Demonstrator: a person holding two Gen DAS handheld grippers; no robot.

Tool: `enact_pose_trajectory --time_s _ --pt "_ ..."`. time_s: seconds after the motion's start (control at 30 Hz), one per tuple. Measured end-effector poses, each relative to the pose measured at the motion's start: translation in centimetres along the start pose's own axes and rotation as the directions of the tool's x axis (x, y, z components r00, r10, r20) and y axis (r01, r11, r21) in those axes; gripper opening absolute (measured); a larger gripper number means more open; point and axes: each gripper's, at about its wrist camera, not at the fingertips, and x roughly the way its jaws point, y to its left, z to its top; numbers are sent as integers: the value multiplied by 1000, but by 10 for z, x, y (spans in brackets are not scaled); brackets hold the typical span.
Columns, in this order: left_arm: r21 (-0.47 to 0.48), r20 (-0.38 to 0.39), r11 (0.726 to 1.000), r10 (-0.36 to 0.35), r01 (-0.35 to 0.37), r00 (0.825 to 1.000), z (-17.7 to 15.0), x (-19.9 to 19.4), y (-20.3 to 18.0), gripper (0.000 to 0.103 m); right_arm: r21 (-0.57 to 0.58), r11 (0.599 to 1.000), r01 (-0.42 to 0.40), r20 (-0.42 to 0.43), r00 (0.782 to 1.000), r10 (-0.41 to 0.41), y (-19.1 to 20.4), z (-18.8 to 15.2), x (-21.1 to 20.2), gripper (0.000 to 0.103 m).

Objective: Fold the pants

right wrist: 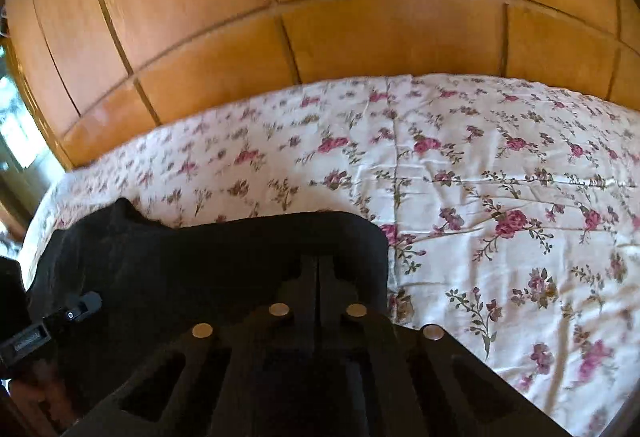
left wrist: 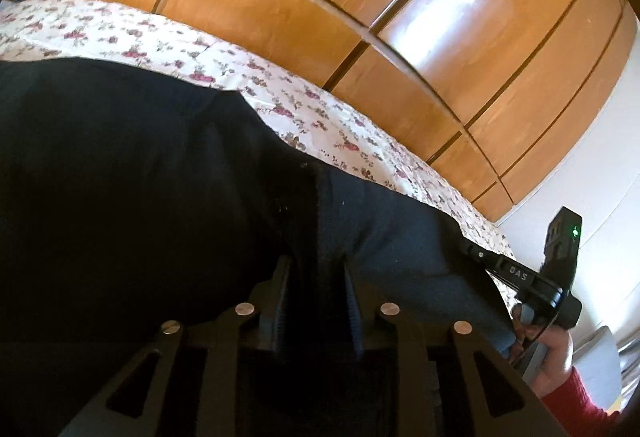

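Note:
Dark pants (left wrist: 140, 177) lie on a floral bedspread (left wrist: 320, 117) and fill the left and middle of the left wrist view. My left gripper (left wrist: 316, 301) stands slightly open, with a dark ribbed fold of the pants running down between its pads without being pinched. In the right wrist view the pants (right wrist: 200, 257) form a dark slab with a rounded right corner. My right gripper (right wrist: 318, 269) is over it, fingers pressed together and no cloth seen between them. That gripper (left wrist: 470, 249) also shows at the pants' right edge, held by a hand (left wrist: 556, 357) in a red sleeve.
A glossy wooden wardrobe (right wrist: 320, 37) stands close behind the bed. The floral bedspread (right wrist: 500, 197) stretches bare to the right of the pants. A white wall (left wrist: 608, 177) lies to the right, and a bright window (right wrist: 16, 133) at the far left.

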Motion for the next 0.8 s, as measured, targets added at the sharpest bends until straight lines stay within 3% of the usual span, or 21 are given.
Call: enact_pose_trajectory --time_s 0.07,0.17,0.23,0.33,0.43,0.57,0.67,0.8 --pt "28 15 1000 13 -14 1000 -2 0 -4 29 0 1000 -1 58 998 1 0 -9 -7 0" --pt "6 9 1000 4 -4 1000 0 -3 -1 29 -32 998 58 52 997 -56 12 -7 -20 0" --pt "-26 1 1000 -2 2 1000 1 -8 1 30 -40 996 74 64 995 -71 22 -2 -29 7" --pt "-49 0 999 15 -15 1000 0 -19 1 32 -83 995 -46 108 993 55 51 -4 -46 7" --pt "-56 8 998 30 -30 1000 1 -30 3 33 -202 971 -131 51 988 144 82 -13 -37 7" --pt "-93 53 993 76 -71 996 6 -56 15 33 -331 924 -189 -92 982 168 114 -33 1 8" --pt "-163 89 979 135 -119 987 9 -79 33 40 -355 919 -169 -36 985 168 113 -42 5 8" --pt "-277 156 945 224 -175 962 6 -118 61 45 -289 930 -227 -26 973 230 97 -43 3 8"
